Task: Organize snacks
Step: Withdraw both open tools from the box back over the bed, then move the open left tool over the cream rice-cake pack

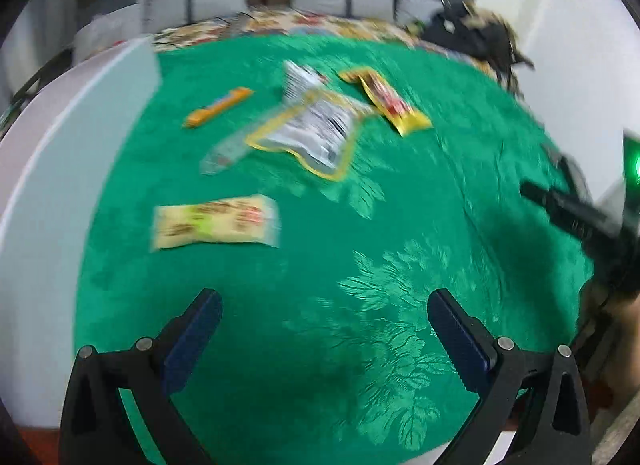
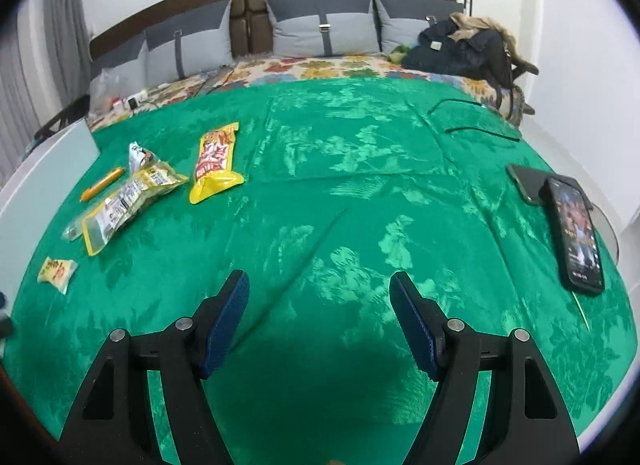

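Several snack packs lie on the green cloth [image 1: 400,193]. In the left wrist view, which is blurred, a pale yellow pack [image 1: 216,223] lies nearest, ahead and left of my open, empty left gripper [image 1: 325,307]. Behind it lie a clear yellow-edged pouch [image 1: 312,133], an orange stick [image 1: 218,107] and a yellow and red pack [image 1: 386,99]. In the right wrist view the same snacks sit far left: the pouch [image 2: 124,201], the orange stick [image 2: 102,183], the yellow and red pack [image 2: 216,163] and the pale pack [image 2: 57,272]. My right gripper [image 2: 319,285] is open and empty over bare cloth.
A white board or box [image 1: 60,145] stands along the left edge of the cloth. Two phones [image 2: 576,229] lie at the right edge. Pillows [image 2: 324,29] and a dark jacket [image 2: 464,47] are at the back. The right gripper's body [image 1: 580,221] shows at the left view's right side.
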`<state>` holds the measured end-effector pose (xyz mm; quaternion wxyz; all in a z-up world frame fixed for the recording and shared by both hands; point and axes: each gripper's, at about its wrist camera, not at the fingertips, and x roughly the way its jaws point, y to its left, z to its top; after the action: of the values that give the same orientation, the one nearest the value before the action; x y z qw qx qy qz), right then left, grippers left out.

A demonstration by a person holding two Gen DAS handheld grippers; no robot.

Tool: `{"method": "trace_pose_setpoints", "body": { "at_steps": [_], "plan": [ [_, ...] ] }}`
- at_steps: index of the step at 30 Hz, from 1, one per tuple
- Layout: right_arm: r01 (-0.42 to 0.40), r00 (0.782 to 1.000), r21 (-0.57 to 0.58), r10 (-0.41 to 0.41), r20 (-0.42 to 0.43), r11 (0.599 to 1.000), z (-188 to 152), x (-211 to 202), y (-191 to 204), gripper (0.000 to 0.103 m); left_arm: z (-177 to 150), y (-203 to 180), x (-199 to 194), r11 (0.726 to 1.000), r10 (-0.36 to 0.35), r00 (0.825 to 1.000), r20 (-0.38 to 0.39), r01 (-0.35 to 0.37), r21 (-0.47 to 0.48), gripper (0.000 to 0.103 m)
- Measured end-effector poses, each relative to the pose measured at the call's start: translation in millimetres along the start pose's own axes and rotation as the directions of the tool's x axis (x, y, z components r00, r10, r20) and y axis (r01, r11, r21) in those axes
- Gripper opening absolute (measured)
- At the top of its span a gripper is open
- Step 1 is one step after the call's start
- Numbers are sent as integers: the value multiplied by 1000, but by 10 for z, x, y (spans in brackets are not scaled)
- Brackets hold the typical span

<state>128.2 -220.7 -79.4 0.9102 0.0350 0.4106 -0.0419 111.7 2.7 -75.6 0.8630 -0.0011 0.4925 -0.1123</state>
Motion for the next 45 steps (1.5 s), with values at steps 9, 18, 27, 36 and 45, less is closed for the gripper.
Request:
{"method": "trace_pose_setpoints", "body": {
  "at_steps": [9, 18, 27, 36, 45],
  "plan": [
    [-15, 993, -47, 10, -118, 999, -199, 190, 37, 76, -69, -169, 394, 998, -31, 999, -35, 29, -48, 101],
    [11, 986, -46, -19, -164, 999, -260, 291, 2, 78, -152, -335, 478, 997, 70, 997, -22, -69, 39, 102],
    [17, 992, -52, -23, -126, 998, -317, 269, 13, 85, -186, -363, 466, 995, 70, 997, -36, -67, 78, 103],
    [17, 994, -54, -23, -106, 998, -333, 264, 9, 87, -177, -340, 444, 993, 56, 996, -65, -49, 106, 103],
    [19, 994, -54, -24, -107, 998, -331, 268, 16, 88, 369, 191, 7, 998, 24, 1000, 16, -25, 56, 103]
  ]
}}
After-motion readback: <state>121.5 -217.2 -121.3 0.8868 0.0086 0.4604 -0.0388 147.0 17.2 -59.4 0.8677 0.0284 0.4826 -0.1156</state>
